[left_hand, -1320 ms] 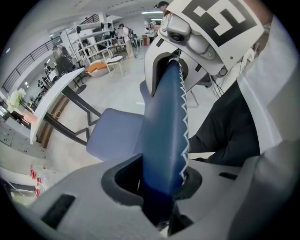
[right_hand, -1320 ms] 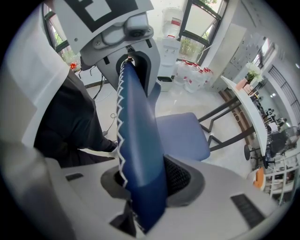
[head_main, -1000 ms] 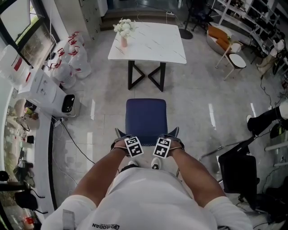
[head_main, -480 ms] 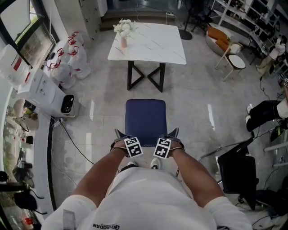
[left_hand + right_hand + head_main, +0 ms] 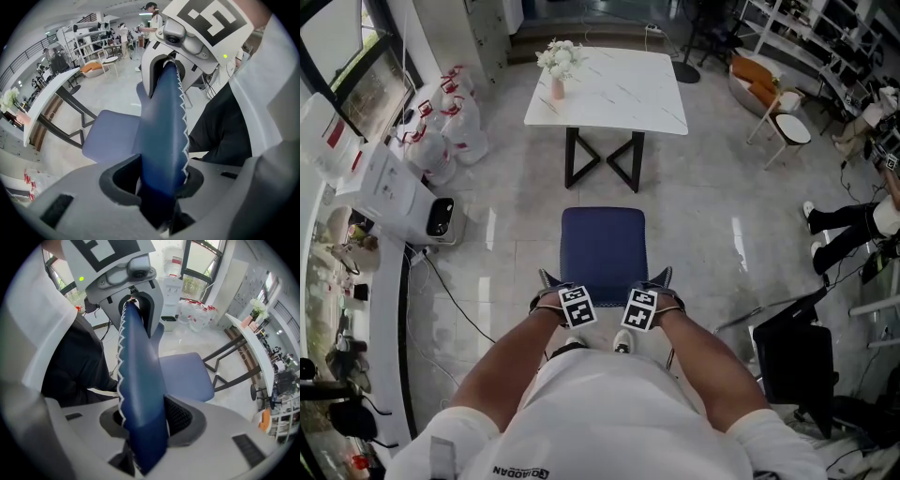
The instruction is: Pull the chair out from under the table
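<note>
The chair (image 5: 603, 246), with a dark blue padded seat, stands on the pale tiled floor (image 5: 712, 225) clear of the table (image 5: 623, 98). A strip of bare floor lies between its front edge and the table's black crossed legs, and its backrest is on the side nearest the person. The backrest's top edge (image 5: 164, 136), blue with a white zigzag seam, runs up between the fingers of both tools. The left gripper (image 5: 551, 281) sits at its left end and the right gripper (image 5: 659, 279) at its right end, both pointing steeply down, with their marker cubes side by side above the person's lap. Both sets of fingers have just been opening. In the left gripper view they stand wide about the backrest with a dark gap beside the padding. In the right gripper view the backrest (image 5: 140, 394) likewise stands between spread fingers, close against the ribbed pad on one side and loose on the other. The table top is white marble and carries a pink vase of white flowers (image 5: 558, 64) at its far left corner. White bags with red print (image 5: 445, 131) and a white appliance (image 5: 398, 187) stand to the left of the table, well apart from the chair. A small round white stool (image 5: 793, 127) stands off to the right, and another person's dark trouser legs (image 5: 844, 220) reach in from the right edge.
</note>
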`<control>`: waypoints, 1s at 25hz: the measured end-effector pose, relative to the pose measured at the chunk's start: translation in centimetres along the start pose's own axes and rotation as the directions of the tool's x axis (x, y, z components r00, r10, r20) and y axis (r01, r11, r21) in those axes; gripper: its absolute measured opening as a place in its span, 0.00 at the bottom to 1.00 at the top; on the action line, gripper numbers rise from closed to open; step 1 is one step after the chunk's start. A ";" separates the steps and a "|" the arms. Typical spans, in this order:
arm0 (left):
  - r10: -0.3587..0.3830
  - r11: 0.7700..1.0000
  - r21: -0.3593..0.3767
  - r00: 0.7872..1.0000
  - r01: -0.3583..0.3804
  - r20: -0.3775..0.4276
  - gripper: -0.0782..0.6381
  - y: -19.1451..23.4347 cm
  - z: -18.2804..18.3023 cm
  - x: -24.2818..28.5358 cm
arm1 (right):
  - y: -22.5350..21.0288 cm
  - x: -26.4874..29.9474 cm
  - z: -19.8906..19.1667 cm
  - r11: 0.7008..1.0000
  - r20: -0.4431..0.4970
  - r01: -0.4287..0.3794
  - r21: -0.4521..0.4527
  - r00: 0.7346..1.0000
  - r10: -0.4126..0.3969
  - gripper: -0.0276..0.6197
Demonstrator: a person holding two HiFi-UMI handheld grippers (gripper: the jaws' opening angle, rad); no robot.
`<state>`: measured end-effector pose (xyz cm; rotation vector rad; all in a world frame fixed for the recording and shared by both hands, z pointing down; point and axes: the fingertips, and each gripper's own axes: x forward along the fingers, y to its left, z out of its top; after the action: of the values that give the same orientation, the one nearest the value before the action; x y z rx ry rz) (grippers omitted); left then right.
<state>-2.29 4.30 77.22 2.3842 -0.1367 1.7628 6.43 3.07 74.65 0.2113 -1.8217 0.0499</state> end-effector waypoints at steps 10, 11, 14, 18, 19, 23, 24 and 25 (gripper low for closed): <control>-0.023 0.999 0.038 0.999 0.022 0.038 0.34 -0.5 -0.4 -3.2 | 0.2 -3.2 0.2 0.998 0.048 -0.008 0.068 0.999 0.005 0.31; -0.021 0.999 0.037 0.999 0.019 0.047 0.34 -0.6 -0.5 -3.6 | 0.2 -3.8 0.2 0.996 0.067 -0.009 0.092 0.998 0.002 0.32; -0.017 1.000 0.021 0.996 0.015 0.083 0.33 -0.9 -0.8 -5.2 | 0.5 -5.6 0.2 0.991 0.106 -0.013 0.137 0.994 -0.002 0.29; -0.026 0.999 -0.026 0.981 0.032 0.190 0.32 -1.1 0.7 -8.4 | 0.0 -8.7 1.2 0.983 0.182 0.005 0.183 0.983 -0.039 0.25; -0.011 0.999 -0.037 0.973 0.019 0.230 0.32 -0.8 1.4 -9.7 | -0.4 -9.7 1.7 0.979 0.211 0.015 0.206 0.976 -0.059 0.23; 0.088 0.994 -0.097 0.918 -0.054 0.387 0.31 0.9 4.2 -14.9 | -2.6 -14.4 4.2 0.948 0.346 0.054 0.313 0.923 -0.167 0.23; 0.118 0.990 -0.121 0.894 -0.072 0.431 0.31 1.4 4.9 -16.3 | -3.2 -15.6 4.7 0.937 0.378 0.064 0.344 0.904 -0.200 0.22; 0.146 0.985 -0.148 0.867 -0.085 0.476 0.30 1.8 5.6 -17.7 | -3.8 -16.8 5.2 0.923 0.408 0.074 0.377 0.882 -0.237 0.22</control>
<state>-2.62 0.95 58.92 2.7188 -0.4473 1.1100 6.23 0.61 56.87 0.6742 -2.2411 0.2302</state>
